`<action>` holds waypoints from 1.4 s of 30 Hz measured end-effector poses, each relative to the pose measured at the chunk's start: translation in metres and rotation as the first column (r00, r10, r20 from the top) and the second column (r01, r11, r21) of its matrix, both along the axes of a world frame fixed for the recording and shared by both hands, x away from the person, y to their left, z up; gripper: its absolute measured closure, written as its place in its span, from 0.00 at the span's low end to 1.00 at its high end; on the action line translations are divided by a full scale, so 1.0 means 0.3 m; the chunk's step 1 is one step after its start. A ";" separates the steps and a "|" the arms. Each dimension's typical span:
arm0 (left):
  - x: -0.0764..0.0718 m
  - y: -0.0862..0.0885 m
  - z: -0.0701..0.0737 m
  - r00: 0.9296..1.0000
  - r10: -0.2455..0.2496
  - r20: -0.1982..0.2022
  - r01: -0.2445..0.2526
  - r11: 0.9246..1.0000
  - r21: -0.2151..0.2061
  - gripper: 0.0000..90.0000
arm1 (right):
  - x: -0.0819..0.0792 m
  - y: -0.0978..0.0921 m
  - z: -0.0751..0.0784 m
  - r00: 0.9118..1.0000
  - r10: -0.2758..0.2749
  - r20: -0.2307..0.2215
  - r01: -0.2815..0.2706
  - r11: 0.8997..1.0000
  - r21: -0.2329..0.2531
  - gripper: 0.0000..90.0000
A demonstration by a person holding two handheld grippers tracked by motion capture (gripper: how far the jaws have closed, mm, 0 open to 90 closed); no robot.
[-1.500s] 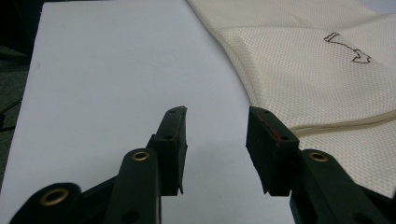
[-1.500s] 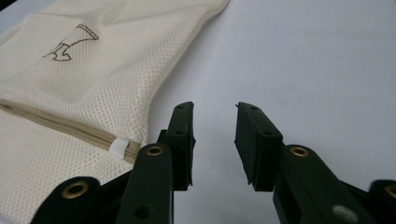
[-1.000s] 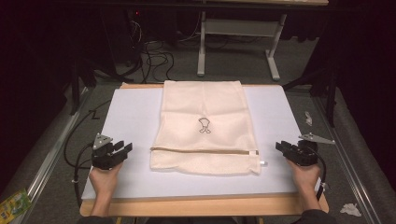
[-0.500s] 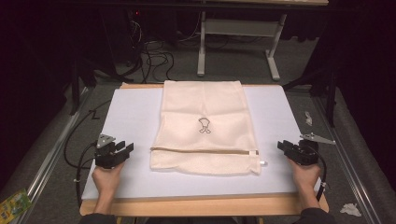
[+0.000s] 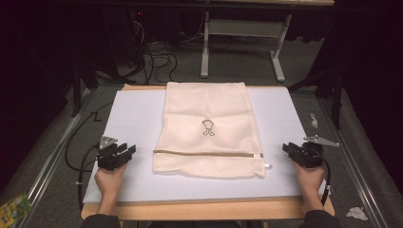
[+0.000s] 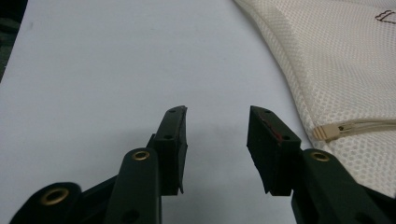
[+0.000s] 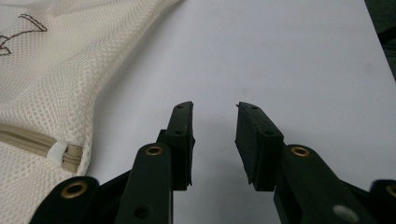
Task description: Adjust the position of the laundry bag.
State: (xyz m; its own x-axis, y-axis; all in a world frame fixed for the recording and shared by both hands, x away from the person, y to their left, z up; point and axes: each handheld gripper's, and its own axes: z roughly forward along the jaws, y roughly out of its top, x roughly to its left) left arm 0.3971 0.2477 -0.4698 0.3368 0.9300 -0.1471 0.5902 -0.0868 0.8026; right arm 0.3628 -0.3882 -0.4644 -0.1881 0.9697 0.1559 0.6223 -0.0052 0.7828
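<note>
Resting on a pale sheet that covers a wooden table, two hand-held grippers flank a cream mesh laundry bag lying flat between them. The left gripper, gripped in the person's left hand, sits off the bag's near left corner, apart from the fabric, its jaws parted by a moderate gap with only bare sheet between the pads. In the left gripper view, the left gripper has the bag's edge just off its right-hand jaw, where the closed end of a beige zipper reaches the mesh border; neither jaw touches the cloth. The right gripper, held in the right hand, lies off the bag's near right corner, likewise clear of it and likewise standing moderately open on nothing. In the right gripper view, the right gripper has the bag to the side of its left-hand jaw, with a white zipper pull sitting at the end of the zipper near the bag's edge. A small brown emblem marks the middle of the bag, beyond both grippers. A black cable trails from the left gripper off the table's side.
</note>
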 end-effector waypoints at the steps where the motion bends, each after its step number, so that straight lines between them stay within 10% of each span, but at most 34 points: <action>1: 0.001 0.000 -0.002 1.000 0.002 0.000 -0.002 1.000 0.000 0.64 | 0.001 0.001 -0.001 1.000 -0.004 -0.003 0.004 1.000 0.000 0.75; 42: 0.038 -0.035 -0.044 0.997 0.016 0.075 -0.020 0.998 0.052 0.58 | 0.024 0.025 -0.038 1.000 -0.009 0.003 0.010 0.998 -0.059 0.72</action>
